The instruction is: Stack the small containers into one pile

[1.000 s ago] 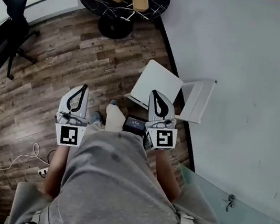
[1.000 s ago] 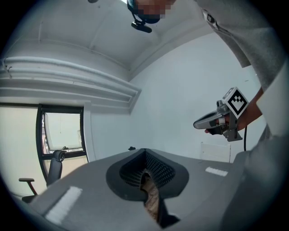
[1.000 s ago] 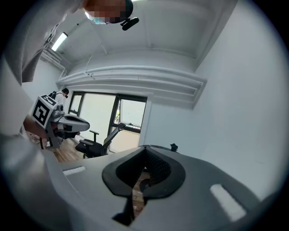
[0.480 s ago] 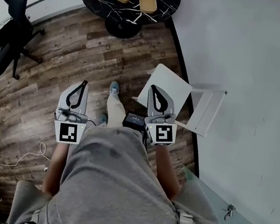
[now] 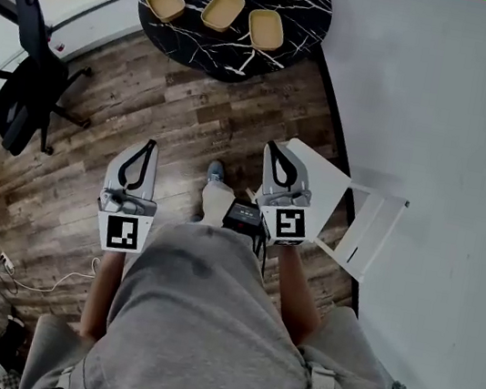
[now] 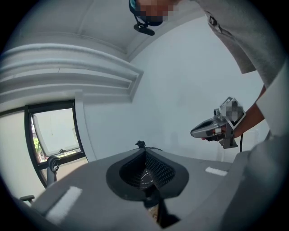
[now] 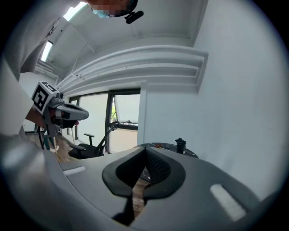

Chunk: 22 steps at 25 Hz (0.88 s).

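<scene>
The 3 containers (image 5: pixel 223 10) are shallow tan trays, rectangular with rounded corners and raised rims, all empty and unstacked. They lie apart in a row on a round table (image 5: pixel 297 9) with a glossy black top veined in white like marble. The left one is close to the table's left edge, and the right one lies a little past the middle. A dark round base shows under the table's near edge.

Both grippers are held well short of the table, over a floor (image 5: pixel 148 99) of brown wood-grain planks. The left gripper (image 5: pixel 148 147) has its jaws pressed together on nothing; in its own view the ribbed black pads (image 6: pixel 156 169) meet at the tip. The right gripper (image 5: pixel 273 152) is likewise closed and empty, with its pads (image 7: pixel 156 167) touching. Each has a grey shell and a white cube with a black square marker.

A black wheeled office chair (image 5: pixel 24 78) stands at the left. A white flat-panelled stand (image 5: pixel 354 217) leans by the smooth pale wall (image 5: pixel 438 129). A thin white cable (image 5: pixel 35 279) curls on the floor.
</scene>
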Each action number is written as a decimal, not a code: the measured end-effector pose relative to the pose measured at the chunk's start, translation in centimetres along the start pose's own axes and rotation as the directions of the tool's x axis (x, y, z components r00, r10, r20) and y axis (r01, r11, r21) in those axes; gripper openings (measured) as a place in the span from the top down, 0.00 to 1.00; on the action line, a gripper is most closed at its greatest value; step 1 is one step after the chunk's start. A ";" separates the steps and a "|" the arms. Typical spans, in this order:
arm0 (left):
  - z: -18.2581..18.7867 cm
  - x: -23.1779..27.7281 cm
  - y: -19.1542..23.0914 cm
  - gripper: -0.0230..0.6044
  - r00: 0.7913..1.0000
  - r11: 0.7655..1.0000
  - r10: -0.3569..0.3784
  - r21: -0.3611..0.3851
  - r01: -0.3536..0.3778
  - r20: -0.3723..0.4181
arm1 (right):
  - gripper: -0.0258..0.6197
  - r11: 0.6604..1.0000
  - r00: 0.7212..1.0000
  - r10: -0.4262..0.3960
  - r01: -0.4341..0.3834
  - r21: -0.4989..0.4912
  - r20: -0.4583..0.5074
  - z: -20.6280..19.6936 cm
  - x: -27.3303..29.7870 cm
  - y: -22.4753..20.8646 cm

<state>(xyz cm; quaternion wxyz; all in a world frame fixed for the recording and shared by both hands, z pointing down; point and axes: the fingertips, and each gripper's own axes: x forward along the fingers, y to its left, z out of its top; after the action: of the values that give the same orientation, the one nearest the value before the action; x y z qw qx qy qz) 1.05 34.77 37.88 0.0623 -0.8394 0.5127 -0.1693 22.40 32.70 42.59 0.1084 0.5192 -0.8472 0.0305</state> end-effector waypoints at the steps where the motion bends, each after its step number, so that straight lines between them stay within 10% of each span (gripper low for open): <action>1: 0.0 1.2 0.2 0.97 1.000 1.000 -0.008 0.003 0.008 -0.007 | 0.94 1.000 1.000 -0.002 0.002 0.007 0.003 0.0 1.0 -0.8; 16: -4.4 11.9 9.0 0.97 0.998 0.993 0.036 -0.106 -0.042 -0.056 | 0.94 0.994 0.987 0.091 -0.097 -0.045 -0.134 -1.0 15.6 -3.0; 22: -4.3 18.8 15.1 0.97 0.990 0.992 -0.120 -0.037 0.124 0.077 | 0.94 0.990 0.972 0.042 -0.072 -0.120 -0.231 -0.7 22.3 -3.0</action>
<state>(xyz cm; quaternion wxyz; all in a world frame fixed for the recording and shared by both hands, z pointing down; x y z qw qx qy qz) -5.29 11.46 41.88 0.0532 -0.8760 0.4612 -0.1305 15.43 12.02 47.93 0.2369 0.4797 -0.8440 0.0384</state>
